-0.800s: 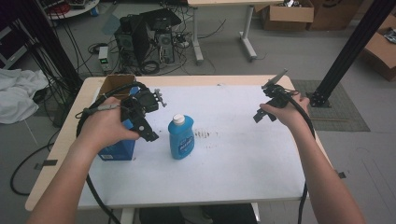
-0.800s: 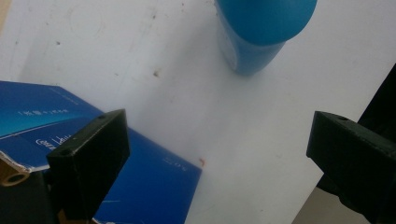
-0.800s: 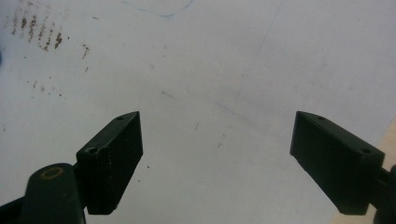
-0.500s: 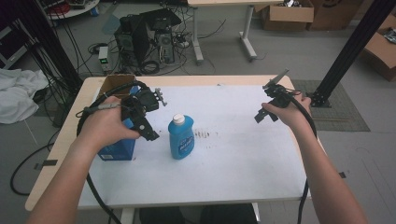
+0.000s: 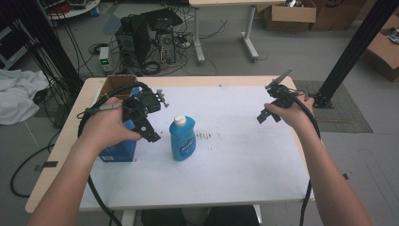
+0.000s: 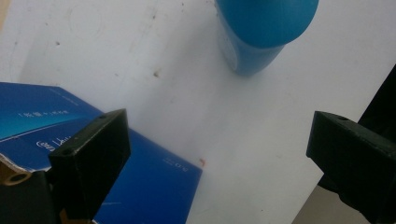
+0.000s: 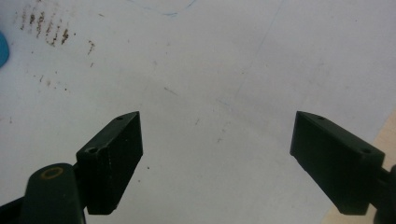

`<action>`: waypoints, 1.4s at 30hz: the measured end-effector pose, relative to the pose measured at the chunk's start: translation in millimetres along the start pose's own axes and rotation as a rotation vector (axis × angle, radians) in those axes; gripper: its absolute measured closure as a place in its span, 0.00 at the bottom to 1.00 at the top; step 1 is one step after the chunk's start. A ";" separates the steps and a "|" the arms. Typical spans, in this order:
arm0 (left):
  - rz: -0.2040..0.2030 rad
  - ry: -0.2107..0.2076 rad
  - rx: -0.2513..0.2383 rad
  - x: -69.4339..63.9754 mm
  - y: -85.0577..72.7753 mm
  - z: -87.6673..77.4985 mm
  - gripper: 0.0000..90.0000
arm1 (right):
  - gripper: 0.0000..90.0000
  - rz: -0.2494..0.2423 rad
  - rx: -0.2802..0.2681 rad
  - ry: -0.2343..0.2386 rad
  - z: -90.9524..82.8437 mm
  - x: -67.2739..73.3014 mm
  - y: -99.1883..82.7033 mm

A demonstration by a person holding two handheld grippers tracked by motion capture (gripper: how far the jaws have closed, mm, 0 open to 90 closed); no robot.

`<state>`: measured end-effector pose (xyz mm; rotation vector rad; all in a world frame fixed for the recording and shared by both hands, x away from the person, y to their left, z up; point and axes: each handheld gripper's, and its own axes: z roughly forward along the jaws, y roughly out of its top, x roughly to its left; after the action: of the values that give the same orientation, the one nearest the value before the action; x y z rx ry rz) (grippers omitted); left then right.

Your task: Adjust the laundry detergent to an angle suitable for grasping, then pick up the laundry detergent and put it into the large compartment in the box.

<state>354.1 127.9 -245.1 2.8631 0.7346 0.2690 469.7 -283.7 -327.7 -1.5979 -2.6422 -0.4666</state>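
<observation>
A blue bottle (image 5: pixel 182 138) with a white cap stands upright near the middle of the white table top (image 5: pixel 226 160). Left of it lies a blue box (image 5: pixel 117 149), partly under the person's left hand. My left gripper (image 5: pixel 149 127) hovers over the box's right end, open, jaws wide apart with nothing between them; its own view looks down on the blue box (image 6: pixel 140 182) and the bottle (image 6: pixel 261 32). My right gripper (image 5: pixel 267 110) is held above the table's right side, open and empty, over bare white surface (image 7: pixel 210 93).
A cardboard box (image 5: pixel 113 84) sits at the table's far left corner. Brown specks (image 5: pixel 207 136) mark the surface right of the bottle. A black post (image 5: pixel 357 42) rises past the far right corner. Computers and cables lie on the floor behind.
Both hands and grippers stay almost where they were; the bottle and box have not moved.
</observation>
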 end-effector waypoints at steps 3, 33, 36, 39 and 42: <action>-0.006 -0.001 -0.002 0.5 -1.0 0.1 0.08 | 0.19 0.007 -0.002 -0.001 -0.1 0.7 0.3; -0.026 0.001 -0.007 1.3 -2.8 -5.8 0.08 | 0.19 -0.007 -0.014 -0.002 -1.9 2.5 0.7; -0.031 -0.002 -0.009 0.9 -3.1 -7.9 0.08 | 0.19 -0.004 -0.014 -0.001 -2.1 3.2 0.5; -0.037 -0.007 -0.009 0.3 -2.9 -9.6 0.08 | 0.19 -0.009 -0.011 0.000 -1.7 3.3 0.3; -0.046 -0.009 -0.004 -0.8 -1.7 -11.4 0.08 | 0.19 -0.011 -0.014 -0.001 -2.1 4.7 0.3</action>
<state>350.1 130.4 -234.6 2.8373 0.7959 0.2504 467.4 -280.0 -324.8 -1.5889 -2.6561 -0.4860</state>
